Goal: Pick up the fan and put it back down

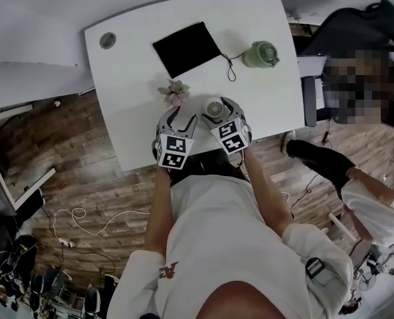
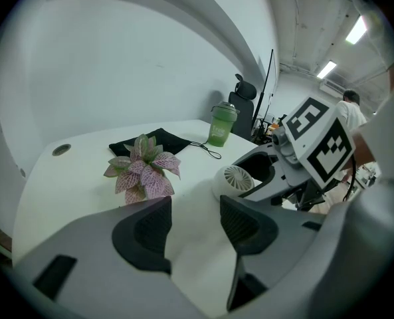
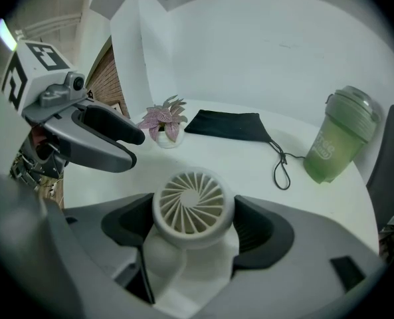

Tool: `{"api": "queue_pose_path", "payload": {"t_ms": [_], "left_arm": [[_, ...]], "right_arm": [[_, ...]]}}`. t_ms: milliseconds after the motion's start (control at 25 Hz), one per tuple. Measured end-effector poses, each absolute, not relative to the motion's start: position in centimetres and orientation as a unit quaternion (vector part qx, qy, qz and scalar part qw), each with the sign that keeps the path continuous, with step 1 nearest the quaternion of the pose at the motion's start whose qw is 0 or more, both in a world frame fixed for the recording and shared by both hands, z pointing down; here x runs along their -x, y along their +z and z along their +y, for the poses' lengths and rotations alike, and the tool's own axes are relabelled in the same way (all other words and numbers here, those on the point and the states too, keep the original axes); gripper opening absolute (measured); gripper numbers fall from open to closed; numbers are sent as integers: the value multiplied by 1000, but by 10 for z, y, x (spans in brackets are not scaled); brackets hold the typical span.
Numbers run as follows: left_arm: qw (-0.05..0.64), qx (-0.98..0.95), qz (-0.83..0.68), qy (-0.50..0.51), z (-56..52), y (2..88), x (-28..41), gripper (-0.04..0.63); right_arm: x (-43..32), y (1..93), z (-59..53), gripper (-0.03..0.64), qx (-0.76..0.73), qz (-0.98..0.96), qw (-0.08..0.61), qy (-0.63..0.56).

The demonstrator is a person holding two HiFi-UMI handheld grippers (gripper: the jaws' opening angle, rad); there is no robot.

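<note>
A small white fan (image 3: 193,208) with a round grille stands near the front edge of the white table (image 1: 130,85); it also shows as the fan (image 1: 214,107) from above and the fan (image 2: 237,178) from the side. My right gripper (image 3: 194,223) is shut on its head, one dark pad against each side. I cannot tell whether its base touches the table. Just left of it, my left gripper (image 2: 195,222) hovers low over bare tabletop, open and empty, and appears as the left gripper (image 1: 181,117) overhead.
A pink-leaved potted plant (image 1: 175,92) sits just beyond the grippers. Further back lie a black drawstring pouch (image 1: 187,47) and a green lidded cup (image 1: 261,54). A cable hole (image 1: 107,40) is at the far left corner. A seated person (image 1: 363,185) is at the right.
</note>
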State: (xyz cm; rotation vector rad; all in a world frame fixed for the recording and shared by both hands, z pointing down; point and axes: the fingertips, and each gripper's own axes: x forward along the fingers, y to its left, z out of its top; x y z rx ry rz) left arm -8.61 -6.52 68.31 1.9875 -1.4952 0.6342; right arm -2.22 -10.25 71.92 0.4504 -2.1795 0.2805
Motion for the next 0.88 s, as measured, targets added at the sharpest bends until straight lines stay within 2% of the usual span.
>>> {"api": "queue_pose_path", "payload": {"t_ms": [280, 600, 880], "left_arm": [[277, -742, -564, 235, -62, 676, 87, 225], [268, -740, -573, 229, -60, 668, 86, 225], [251, -736, -588, 221, -58, 650, 87, 225]], "right_arm": [[24, 718, -102, 377, -184, -877, 432, 105], [22, 714, -101, 430, -186, -882, 422, 101], [17, 688, -104, 416, -199, -894, 394, 81]]}}
